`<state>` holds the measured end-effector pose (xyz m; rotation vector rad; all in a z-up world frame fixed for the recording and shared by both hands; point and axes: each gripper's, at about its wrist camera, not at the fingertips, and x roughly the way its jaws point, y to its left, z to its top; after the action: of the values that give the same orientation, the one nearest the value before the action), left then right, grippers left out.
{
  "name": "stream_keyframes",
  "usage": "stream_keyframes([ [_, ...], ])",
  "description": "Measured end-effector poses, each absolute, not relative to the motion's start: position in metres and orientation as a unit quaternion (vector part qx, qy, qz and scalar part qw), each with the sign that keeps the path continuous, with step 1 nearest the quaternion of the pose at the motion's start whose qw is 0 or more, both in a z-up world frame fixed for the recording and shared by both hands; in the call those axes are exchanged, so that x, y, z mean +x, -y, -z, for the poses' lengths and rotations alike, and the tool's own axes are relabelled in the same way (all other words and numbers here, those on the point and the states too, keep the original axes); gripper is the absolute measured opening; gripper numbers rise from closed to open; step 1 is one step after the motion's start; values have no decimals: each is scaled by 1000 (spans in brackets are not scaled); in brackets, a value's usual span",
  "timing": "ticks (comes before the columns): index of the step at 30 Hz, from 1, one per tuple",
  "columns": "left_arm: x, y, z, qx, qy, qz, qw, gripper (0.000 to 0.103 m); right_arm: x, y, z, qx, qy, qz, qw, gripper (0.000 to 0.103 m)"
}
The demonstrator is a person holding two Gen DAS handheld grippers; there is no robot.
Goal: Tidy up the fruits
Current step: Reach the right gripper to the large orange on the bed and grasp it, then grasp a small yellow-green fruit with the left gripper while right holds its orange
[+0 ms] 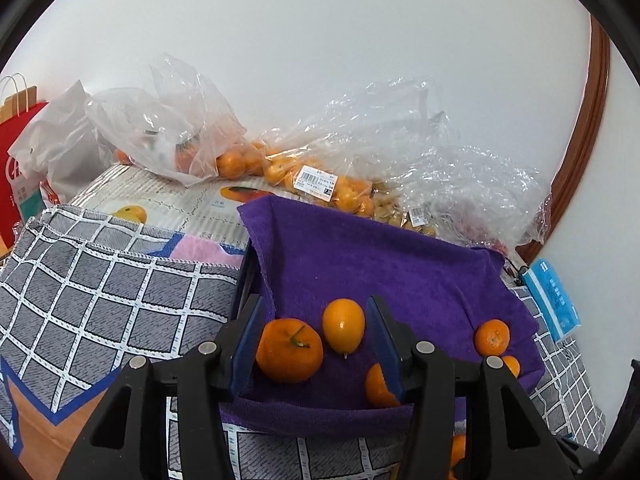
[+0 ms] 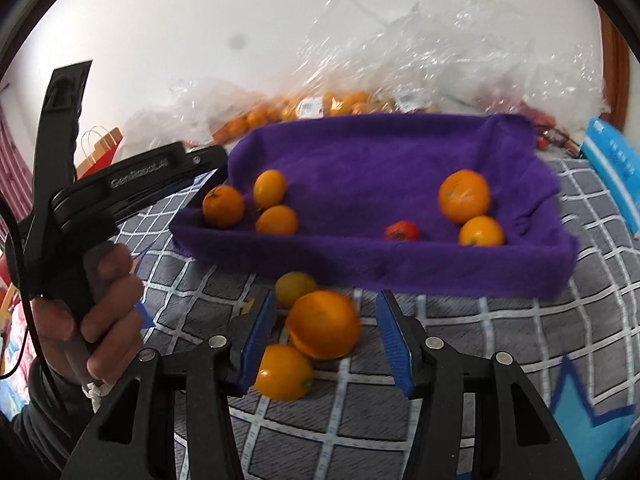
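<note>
Nearest to us in the right wrist view, our right claw [image 2: 326, 340] stands part open over the checked cloth [image 2: 460, 320]. A big orange [image 2: 324, 326] lies between its blue fingers [image 2: 394, 344], with a gap on the right side; we cannot tell whether the left pad touches it. A smaller orange [image 2: 284, 372] sits just below, against the left finger, and a yellowish fruit [image 2: 294, 288] lies just beyond. No pad presses on anything.

In the left wrist view our left claw [image 1: 316, 346] is also part open, its tips inside the purple-lined tray [image 1: 360, 260]. A stemmed mandarin [image 1: 289, 350] rests beside the left finger and a yellow fruit [image 1: 344, 330] sits between the fingers, apart from both. Another orange [image 1: 378, 386] is half hidden behind the right finger.

Further right in the tray lies one more mandarin [image 1: 492, 338]. Our left hand [image 2: 100, 320] grips the handle.

Beyond the tray, plastic bags [image 1: 320, 176] of oranges lie against the wall [image 1: 320, 40].
</note>
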<state>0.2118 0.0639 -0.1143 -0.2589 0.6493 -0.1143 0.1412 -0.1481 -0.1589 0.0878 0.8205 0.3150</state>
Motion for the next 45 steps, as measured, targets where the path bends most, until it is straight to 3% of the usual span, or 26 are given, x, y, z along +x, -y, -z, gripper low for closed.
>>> stream_keyframes([
  [9,208,-65,110,-125,-307,57,942,50,143,139,170,23,-412,-154,898,53],
  [13,209,-66,112,-126,-311,54,940,50,144,140,168,19,-411,-147,899,41],
  [23,209,-68,113,-137,-317,61,936,50,128,178,154,29,-382,-91,919,41],
  [29,209,-67,112,-143,-319,70,934,50,126,203,170,36,-410,-68,909,41],
  [45,195,-50,111,-108,-305,88,942,50,133,187,176,-12,-411,-78,908,41],
])
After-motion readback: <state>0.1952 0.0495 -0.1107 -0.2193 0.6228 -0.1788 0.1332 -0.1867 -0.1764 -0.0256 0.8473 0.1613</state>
